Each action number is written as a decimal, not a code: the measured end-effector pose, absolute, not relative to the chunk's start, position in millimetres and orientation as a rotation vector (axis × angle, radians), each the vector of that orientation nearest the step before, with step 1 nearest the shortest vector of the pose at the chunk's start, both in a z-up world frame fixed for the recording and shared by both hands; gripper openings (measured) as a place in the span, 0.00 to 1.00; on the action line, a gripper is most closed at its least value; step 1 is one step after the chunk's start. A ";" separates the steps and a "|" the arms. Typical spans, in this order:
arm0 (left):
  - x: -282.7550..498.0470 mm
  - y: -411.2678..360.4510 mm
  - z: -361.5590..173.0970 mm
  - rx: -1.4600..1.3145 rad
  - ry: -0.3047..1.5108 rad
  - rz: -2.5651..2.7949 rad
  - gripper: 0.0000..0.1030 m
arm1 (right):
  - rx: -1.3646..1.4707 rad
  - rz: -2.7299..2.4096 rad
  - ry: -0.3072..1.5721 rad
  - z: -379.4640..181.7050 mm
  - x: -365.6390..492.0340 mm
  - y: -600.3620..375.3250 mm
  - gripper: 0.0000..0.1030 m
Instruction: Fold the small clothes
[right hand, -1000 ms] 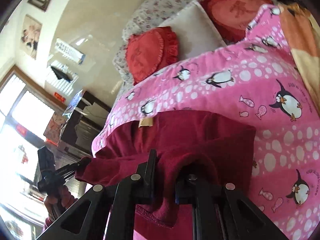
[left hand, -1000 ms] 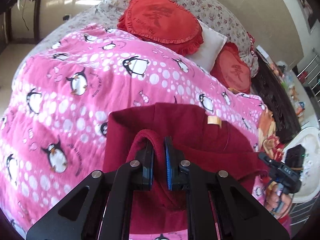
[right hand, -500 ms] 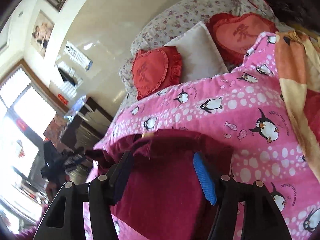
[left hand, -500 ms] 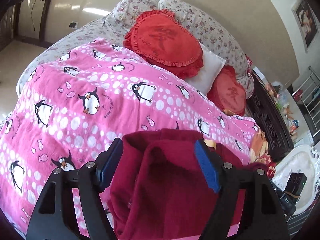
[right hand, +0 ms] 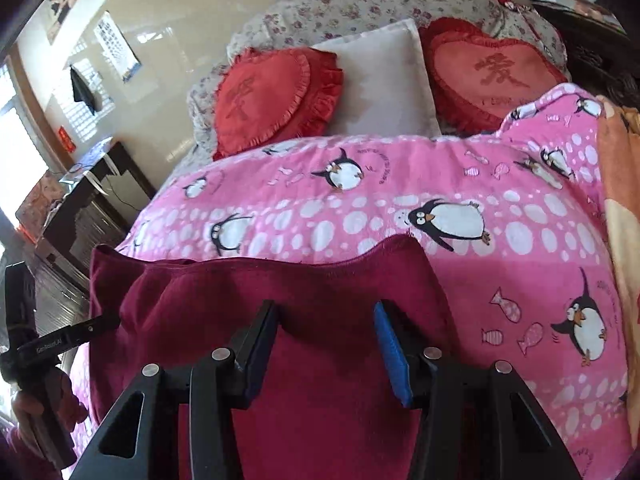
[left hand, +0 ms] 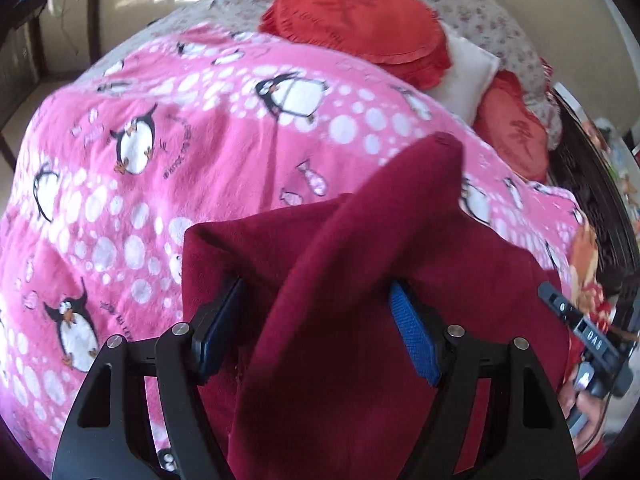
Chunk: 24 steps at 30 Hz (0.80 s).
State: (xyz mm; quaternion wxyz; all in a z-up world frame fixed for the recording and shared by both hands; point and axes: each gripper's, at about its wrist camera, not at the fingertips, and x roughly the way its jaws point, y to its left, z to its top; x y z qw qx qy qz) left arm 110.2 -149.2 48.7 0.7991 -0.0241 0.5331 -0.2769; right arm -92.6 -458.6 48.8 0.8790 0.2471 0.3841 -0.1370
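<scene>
While the maroon garment lies on the pink blanket, the left gripper is held released and the right gripper's jaws are closing, unclenched, over its fabric.

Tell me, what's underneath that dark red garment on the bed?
The dark red garment lies on a pink penguin blanket, which shows all around it. Whatever sits directly beneath the cloth is covered.

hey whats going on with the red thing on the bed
A person holding a gripper in each hand is folding a dark red garment on a pink penguin blanket spread over a bed. The left gripper is open, with a raised fold of the garment standing between its fingers, not pinched. The right gripper hovers over the garment's folded edge with its jaws closing, the pads not yet pressing on the cloth. Red heart cushions sit at the head of the bed.
</scene>
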 end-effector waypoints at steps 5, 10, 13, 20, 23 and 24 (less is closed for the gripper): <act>116.1 -139.9 50.0 -0.113 1.165 -0.587 0.72 | 0.500 -0.285 0.788 58.5 -98.4 -456.5 0.48; 97.0 -114.9 70.5 -0.086 1.101 -0.592 0.72 | 0.531 -0.259 0.709 85.9 -150.6 -442.9 0.49; 84.7 -94.2 67.1 -0.087 1.092 -0.564 0.72 | 0.501 -0.298 0.780 69.1 -164.7 -436.7 0.54; 47.1 -50.1 61.2 -0.091 1.089 -0.550 0.72 | 0.387 -0.249 0.787 106.3 -144.2 -397.5 0.54; 34.2 -40.9 52.3 -0.103 1.106 -0.553 0.72 | 0.453 -0.089 0.755 125.2 -114.6 -363.9 0.59; 30.8 -40.1 47.1 -0.109 1.125 -0.560 0.72 | 0.467 -0.036 0.766 126.5 -98.1 -348.3 0.59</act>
